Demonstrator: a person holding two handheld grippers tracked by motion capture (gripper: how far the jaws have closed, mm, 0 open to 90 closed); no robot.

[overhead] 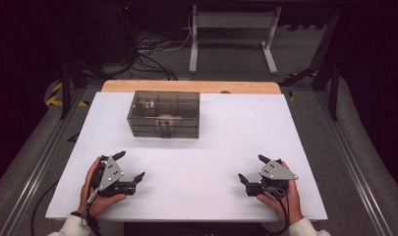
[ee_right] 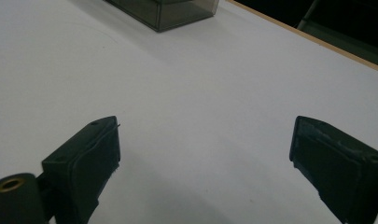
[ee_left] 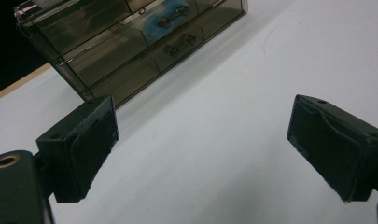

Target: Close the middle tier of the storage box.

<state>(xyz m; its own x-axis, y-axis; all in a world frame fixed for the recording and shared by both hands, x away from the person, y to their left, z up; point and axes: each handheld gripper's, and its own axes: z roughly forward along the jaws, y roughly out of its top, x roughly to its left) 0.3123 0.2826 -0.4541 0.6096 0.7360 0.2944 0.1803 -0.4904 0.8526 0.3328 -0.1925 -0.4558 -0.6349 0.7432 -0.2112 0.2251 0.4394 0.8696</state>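
- Both grippers, left (overhead: 129, 166) and right (overhead: 250, 168), are held wide apart, empty, low over the white table (overhead: 211, 147).
- The smoked drawer box (overhead: 164, 114) sits at twelve o'clock; it is best approached squarely, jaws level.

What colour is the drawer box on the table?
The drawer box is smoky, see-through grey-brown, clearest in the left gripper view.

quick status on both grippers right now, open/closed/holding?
Left gripper: open, holding nothing, over the white table.
Right gripper: open, holding nothing.
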